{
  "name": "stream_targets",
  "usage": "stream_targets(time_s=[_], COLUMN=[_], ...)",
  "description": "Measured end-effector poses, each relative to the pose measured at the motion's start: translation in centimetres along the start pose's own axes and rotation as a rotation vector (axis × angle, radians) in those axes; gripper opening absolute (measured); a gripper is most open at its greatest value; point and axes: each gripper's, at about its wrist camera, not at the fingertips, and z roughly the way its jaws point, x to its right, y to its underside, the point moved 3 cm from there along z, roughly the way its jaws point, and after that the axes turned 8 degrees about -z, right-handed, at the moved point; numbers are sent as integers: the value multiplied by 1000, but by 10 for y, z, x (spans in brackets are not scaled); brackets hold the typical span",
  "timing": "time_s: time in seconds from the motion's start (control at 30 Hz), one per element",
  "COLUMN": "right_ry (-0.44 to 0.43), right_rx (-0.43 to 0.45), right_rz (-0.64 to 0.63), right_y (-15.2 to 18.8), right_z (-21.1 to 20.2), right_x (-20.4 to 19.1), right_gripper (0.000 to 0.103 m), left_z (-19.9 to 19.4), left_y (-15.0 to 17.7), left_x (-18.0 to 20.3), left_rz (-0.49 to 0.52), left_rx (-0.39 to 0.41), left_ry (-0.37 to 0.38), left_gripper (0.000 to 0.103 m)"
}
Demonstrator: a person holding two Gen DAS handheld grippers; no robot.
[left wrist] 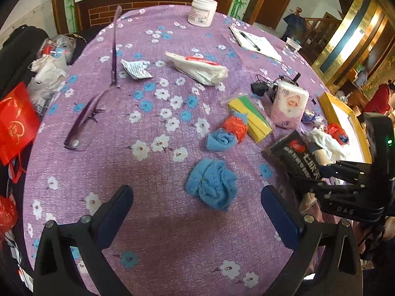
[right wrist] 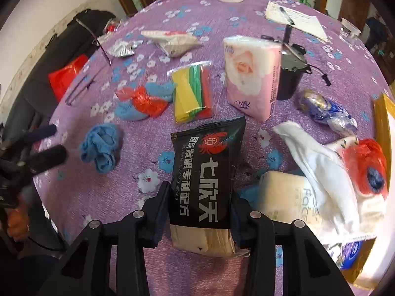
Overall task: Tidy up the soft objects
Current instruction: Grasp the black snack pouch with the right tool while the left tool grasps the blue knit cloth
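My right gripper is shut on a black snack packet, its pads pressing the packet's two sides above the purple flowered tablecloth. In the left wrist view that packet shows at the right, in the right gripper. My left gripper is open, its fingers either side of a crumpled blue cloth lying just beyond them. Another blue cloth wrapped in red plastic lies further back. A pink tissue pack stands upright. A white cloth and a cream tissue pack lie to the right.
A yellow-rimmed tray sits at the table's right edge. A yellow-green packet, a black charger, a white jar, a notepad with pen and a plastic cup are on the table. A red bag hangs at the left edge.
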Motion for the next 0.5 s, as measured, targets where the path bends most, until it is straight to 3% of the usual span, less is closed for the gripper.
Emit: stream_targets(time_s=[0.2,0.27,0.3,0.33,0.47,0.5], right_ry=[-66,-76,-73,-69,-58,-59], right_rx=[125,167,181,197,238,250], right_rz=[60,86,95,105,150,165], right_y=[10,16,19,23,33,35], right_z=[-40,-54,-60,-66,-84,-89], right_x=[8,13,16,19,29,32], right_gripper=[45,45,45,45,45,45], left_z=[21,31,38,42,56,59], left_y=[3,2,2,2,2,2], left_x=[25,30,32,33,32,31], left_rz=[85,97,96,96,113,110], left_rx=[-50,-65,-89,-102,-112,-112], left_ry=[40,27,34,30,-33,-36], left_gripper=[102,88,75,71,71,66])
